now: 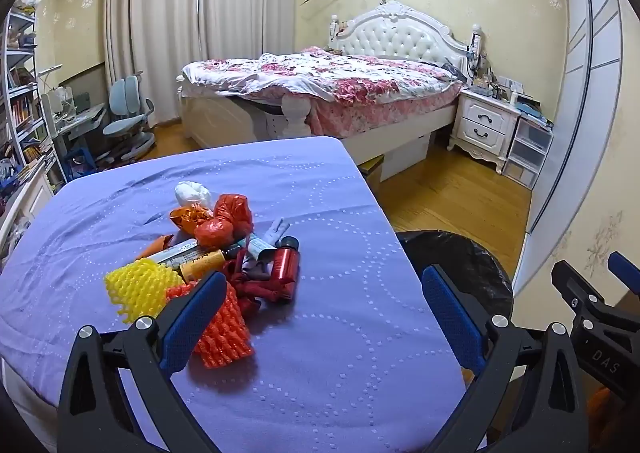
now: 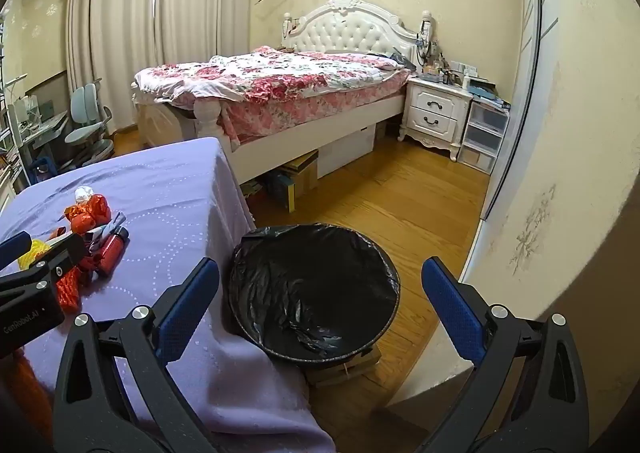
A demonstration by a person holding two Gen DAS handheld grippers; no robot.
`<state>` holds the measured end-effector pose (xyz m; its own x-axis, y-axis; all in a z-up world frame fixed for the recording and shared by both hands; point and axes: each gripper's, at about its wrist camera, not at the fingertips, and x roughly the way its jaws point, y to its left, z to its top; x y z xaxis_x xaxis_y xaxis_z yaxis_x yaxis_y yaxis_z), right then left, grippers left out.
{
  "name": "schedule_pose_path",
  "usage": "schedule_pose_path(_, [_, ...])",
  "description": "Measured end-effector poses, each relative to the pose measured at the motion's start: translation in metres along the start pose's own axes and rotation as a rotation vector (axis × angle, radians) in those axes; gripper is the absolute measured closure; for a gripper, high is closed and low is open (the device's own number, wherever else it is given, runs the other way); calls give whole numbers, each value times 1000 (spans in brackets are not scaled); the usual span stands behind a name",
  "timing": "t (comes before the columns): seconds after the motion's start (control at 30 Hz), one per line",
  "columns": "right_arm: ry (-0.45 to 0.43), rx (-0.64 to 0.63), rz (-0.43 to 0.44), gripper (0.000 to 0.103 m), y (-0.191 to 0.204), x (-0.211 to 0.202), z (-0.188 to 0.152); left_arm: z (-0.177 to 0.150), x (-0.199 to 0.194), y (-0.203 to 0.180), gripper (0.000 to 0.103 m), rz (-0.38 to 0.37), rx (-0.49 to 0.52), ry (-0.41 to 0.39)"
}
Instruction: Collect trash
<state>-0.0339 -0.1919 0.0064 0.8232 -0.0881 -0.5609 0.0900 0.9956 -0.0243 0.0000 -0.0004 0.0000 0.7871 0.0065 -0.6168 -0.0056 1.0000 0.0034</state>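
Lavender quilted cloth covers the worktop (image 1: 320, 353); all places below are given from the heap of trash at its middle.

Item 1: mixed trash heap (image 1: 224, 253). Contents: yellow foam fruit net (image 1: 136, 289) on the near-left side; orange-red foam fruit net (image 1: 224, 333) on the near side; dark red cylindrical bottle with black cap (image 1: 286, 263) on the right side; crumpled red plastic bags (image 1: 228, 219) on the far side; white crumpled wad (image 1: 192, 192) at the far edge. Nothing lifted.

Item 2: round bin lined with a black plastic bag (image 2: 316, 289). Stands on the floor off the worktop's right edge, well apart from the heap. It looks empty.

Item 3: left tool (image 1: 320, 313). Blue-padded jaws spread wide, nothing between them. Tilted downward over the worktop, its left pad overlapping the orange-red net in view; contact cannot be told.

Item 4: right tool (image 2: 320, 309). Jaws likewise wide and empty, angled down above the bin mouth, to the right of the heap.

Status: judged at the outset; first pick not yet made. The next move calls for lowering the left tool onto a near piece, likely a foam net, closing gently on the soft material, then carrying it rightward over the bin.
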Motion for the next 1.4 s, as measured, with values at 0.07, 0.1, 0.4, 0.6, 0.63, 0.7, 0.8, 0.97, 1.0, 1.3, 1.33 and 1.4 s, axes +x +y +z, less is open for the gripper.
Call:
schedule_pose_path(0.07, [7,-2,1,4,0,1,-1,0,0,0,5,3,0,-6])
schedule_pose_path(0.1, [11,-3,2,4,0,1,-2,1,0,1,5,4,2,-9])
schedule_pose_path(0.4, [18,14,2,4,-8,1,-9,-3,2,-5,6,0,10,-20])
schedule_pose_path(0.6, [23,20,10,4,-8,1,-11,-2,-1,-10,5,7,16,-24])
schedule_pose_path(0.63, [22,18,9,4,-7,1,-12,-2,-1,-11,5,6,16,-23])
schedule_pose_path(0.7, [24,20,11,4,-9,2,-10,-2,-2,-11,5,7,16,-23])
schedule_pose_path(0.8, [23,20,10,4,-9,1,-12,-2,-3,-11,6,5,15,-21])
schedule_pose_path(0.97, [28,21,7,4,-9,1,-16,-5,-8,-10,5,8,13,-16])
schedule_pose_path(1.0, [31,23,9,4,-9,4,-13,-5,-7,-9,6,8,12,-14])
schedule_pose_path(1.3, [36,27,9,4,-5,3,-15,-7,-6,-9,6,8,11,-9])
schedule_pose_path(1.33, [35,27,9,4,-7,4,-12,-7,-5,-9,5,8,10,-8])
schedule_pose_path(1.4, [34,28,9,4,-6,3,-13,-7,-5,-9,5,8,12,-8])
